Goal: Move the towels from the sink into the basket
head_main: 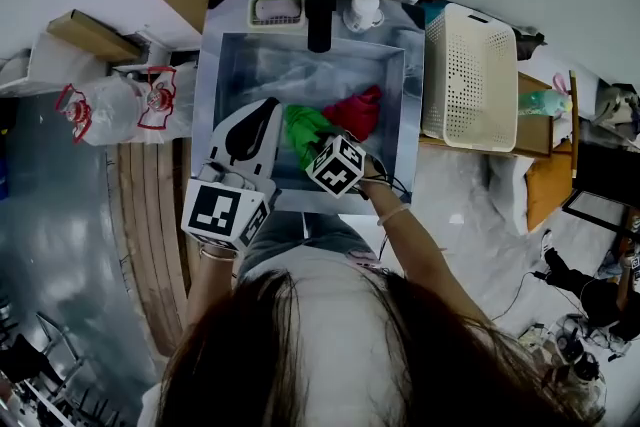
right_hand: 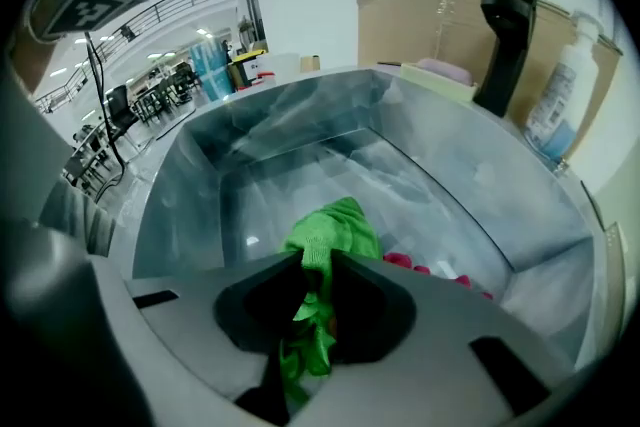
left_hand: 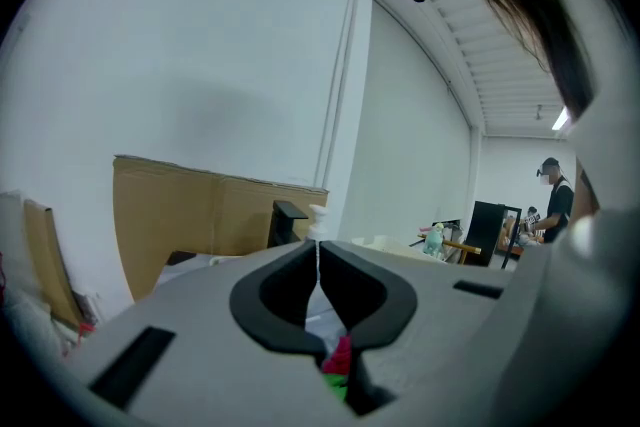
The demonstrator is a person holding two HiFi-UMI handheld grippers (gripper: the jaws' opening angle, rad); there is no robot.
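1. Our right gripper (right_hand: pixel 315 260) is nearly closed and clamped on a fold of the green towel (right_hand: pixel 335 227). The cloth bunches above the tips and hangs down through the gap behind them.
2. Our left gripper (left_hand: pixel 318 250) has its jaws together on nothing. In the head view it sits at lower centre-left, just beside the right one.
3. The green towel hangs over the near part of the sink (head_main: pixel 212 65), at the middle of the head view. The red towel (head_main: pixel 357 112) lies just to its right and seems to touch it.
4. The pinch looks narrow, only a fold of cloth, so a quick swing could pull the towel free and drop it back in the sink or onto the floor.
5. If the two towels cling, the red one may drag along and fall off part-way, over the sink's right wall.
6. The basket (head_main: pixel 470 75) stands at the upper right, beyond that wall. A low carry would let the hanging tail snag the rim, or nudge the basket, which looks light.
7. With the left gripper so close, a sideways sweep could knock the two together and loosen the grip.
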